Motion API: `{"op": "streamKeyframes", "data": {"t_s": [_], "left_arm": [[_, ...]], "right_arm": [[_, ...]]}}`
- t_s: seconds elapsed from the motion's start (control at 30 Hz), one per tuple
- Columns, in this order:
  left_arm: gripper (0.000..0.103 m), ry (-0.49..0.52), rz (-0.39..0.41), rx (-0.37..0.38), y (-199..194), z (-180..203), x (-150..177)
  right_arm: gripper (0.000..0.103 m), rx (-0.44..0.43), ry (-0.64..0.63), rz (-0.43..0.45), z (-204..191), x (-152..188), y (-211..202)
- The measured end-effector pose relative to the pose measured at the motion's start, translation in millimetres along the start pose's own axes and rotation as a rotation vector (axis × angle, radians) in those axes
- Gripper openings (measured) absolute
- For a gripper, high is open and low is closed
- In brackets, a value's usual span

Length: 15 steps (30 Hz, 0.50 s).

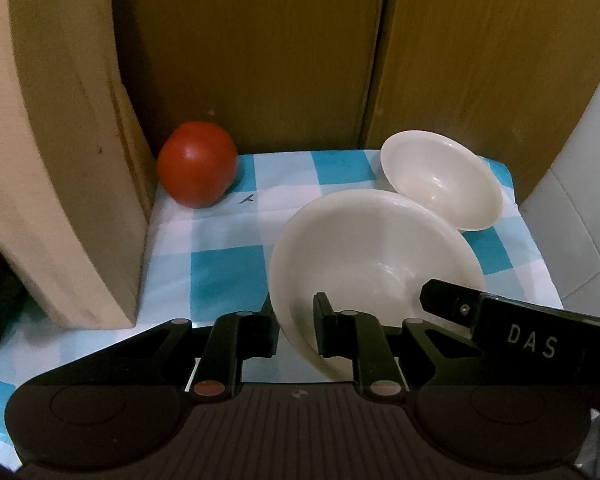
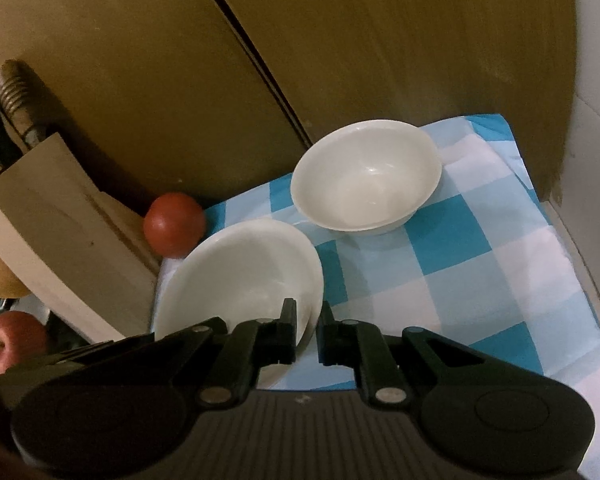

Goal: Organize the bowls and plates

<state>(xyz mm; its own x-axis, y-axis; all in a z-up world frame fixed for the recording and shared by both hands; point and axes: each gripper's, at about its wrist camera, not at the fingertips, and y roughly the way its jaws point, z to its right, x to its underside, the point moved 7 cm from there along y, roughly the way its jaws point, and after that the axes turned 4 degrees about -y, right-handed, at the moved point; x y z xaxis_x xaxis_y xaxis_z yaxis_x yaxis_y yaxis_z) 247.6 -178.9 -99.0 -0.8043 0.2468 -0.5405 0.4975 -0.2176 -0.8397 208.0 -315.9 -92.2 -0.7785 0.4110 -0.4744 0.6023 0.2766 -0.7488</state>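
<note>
A wide, shallow white dish (image 1: 372, 248) lies on the blue-checked cloth (image 1: 220, 272), close in front of both grippers. My left gripper (image 1: 298, 324) is shut on its near left rim, one pad inside and one outside. My right gripper (image 2: 308, 326) is shut on the opposite rim of the same dish (image 2: 240, 272). One of its fingers (image 1: 448, 300) reaches over the dish from the right in the left wrist view. A smaller white bowl (image 1: 440, 180) (image 2: 364, 184) stands upright and empty behind the dish, towards the back right.
A red tomato (image 1: 198, 164) (image 2: 174, 224) sits at the back left beside a pale wooden knife block (image 1: 60, 160) (image 2: 60, 232). Brown panels (image 1: 260, 52) close off the back. A red apple (image 2: 12, 344) lies left of the block. The cloth (image 2: 460, 260) ends at a white tiled surface on the right.
</note>
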Motion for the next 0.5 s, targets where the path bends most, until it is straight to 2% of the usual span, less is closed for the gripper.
{"op": "streamKeyframes", "data": {"t_s": [0.5], "left_arm": [[0.024,0.0,0.027,0.003,-29.4,-7.2,8.3]], "right_arm": [[0.01,-0.014,-0.027,0.023,-17.2,8.7,-24.5]]}}
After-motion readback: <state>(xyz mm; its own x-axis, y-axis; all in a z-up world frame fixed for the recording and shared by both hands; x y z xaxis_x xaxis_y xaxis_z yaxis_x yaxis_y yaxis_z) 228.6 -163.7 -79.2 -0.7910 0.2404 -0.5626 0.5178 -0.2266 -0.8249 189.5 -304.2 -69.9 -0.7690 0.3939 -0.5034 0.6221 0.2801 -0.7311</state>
